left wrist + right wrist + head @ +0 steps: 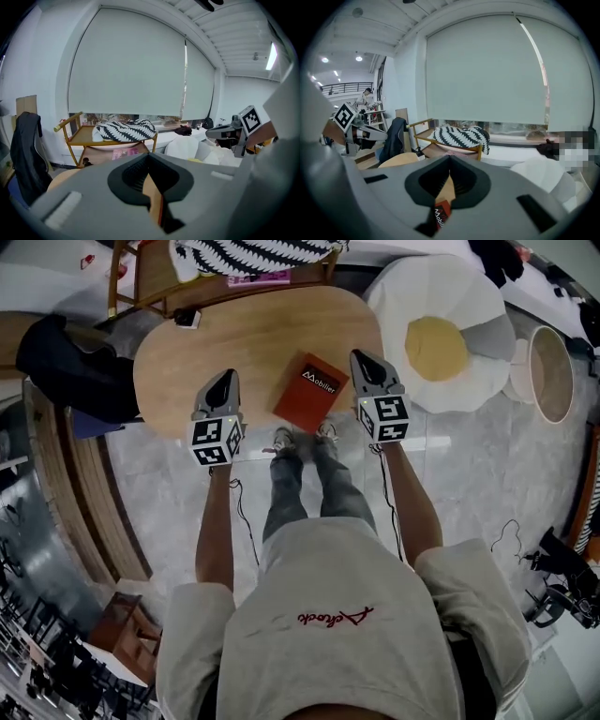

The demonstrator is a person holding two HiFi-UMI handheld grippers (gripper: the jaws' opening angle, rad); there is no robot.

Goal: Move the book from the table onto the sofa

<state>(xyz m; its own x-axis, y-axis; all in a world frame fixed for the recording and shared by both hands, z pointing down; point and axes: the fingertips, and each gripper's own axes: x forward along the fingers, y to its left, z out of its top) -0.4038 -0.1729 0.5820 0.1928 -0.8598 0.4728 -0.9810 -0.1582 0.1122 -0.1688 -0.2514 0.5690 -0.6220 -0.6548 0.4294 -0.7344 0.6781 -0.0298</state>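
Red book (310,392) flat on the near right part of the oval wooden worktop (253,334), turned cornerwise. On its cover, a black label with white lettering: "Mobilier". In the right gripper view, only a sliver of the cover below the pads, lettering cut off after "Mobil".

Left tongs (222,388) left of the book, over the near edge of the worktop; pressed together, pinching nothing. Right tongs (362,360) just beside the book's right corner; likewise pressed together and empty. Black-and-white square markers on the cube behind each pair. Touching the book or hovering above it: not clear from any view.

Right of the worktop, a white fried-egg beanbag sofa (441,343) with a yellow yolk patch. Further right, a round pale basket (551,374), partly cut off behind the sofa.

At the far left edge of the worktop, a small black-and-white object (187,318), too small to identify. Beyond it, a wooden trolley (150,282) bearing a black-and-white striped cloth (253,254) and a pink printed item (258,277), print illegible. Left of the worktop, a dark jacket (66,357) draped over a seat.

Nearest, a grey shirt (328,634) with red script, upside down and hard to read.
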